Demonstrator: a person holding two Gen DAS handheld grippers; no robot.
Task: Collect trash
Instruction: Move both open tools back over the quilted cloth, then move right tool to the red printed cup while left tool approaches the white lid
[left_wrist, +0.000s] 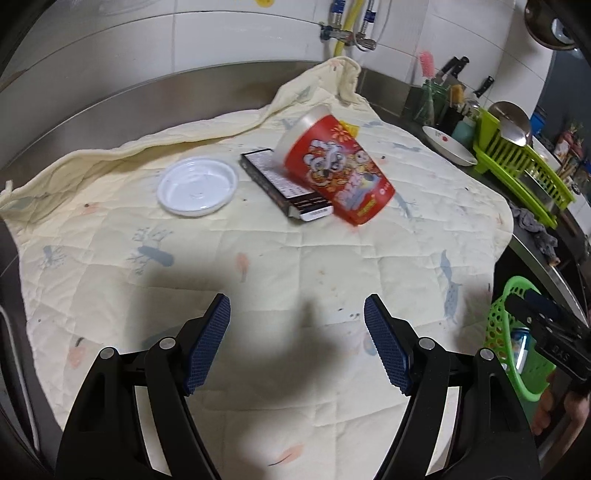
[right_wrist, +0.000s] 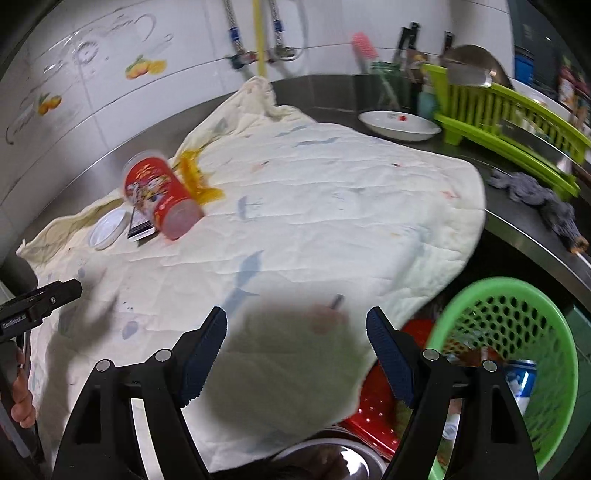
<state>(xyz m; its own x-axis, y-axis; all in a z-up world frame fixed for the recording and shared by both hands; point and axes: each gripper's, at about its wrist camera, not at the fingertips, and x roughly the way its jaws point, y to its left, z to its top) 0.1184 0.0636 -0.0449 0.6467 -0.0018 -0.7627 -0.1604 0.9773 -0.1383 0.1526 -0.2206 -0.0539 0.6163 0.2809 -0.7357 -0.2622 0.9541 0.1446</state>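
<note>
Steel table (right_wrist: 524, 236) along a tiled wall, mostly covered by a cream quilted cloth (left_wrist: 258, 258) with faded blue and pink prints. Green perforated basket (right_wrist: 532, 332) sits low at the cloth's right edge; a blue can (right_wrist: 522, 380) lies inside it. Green dish rack (left_wrist: 517, 162) stands at the far right, with a white dish (left_wrist: 448, 146) just beside it. Red printed cup (left_wrist: 332, 170) is tipped over on the cloth, blurred, leaning on a dark box (left_wrist: 284, 184). Yellow wrapper (right_wrist: 197, 177) lies just behind the cup. White plastic lid (left_wrist: 197, 186) lies flat near the box. Left gripper (left_wrist: 297, 345): released, jaws spread, nothing between them, above bare cloth. Right gripper (right_wrist: 295, 350): likewise spread and empty, near the basket.
</note>
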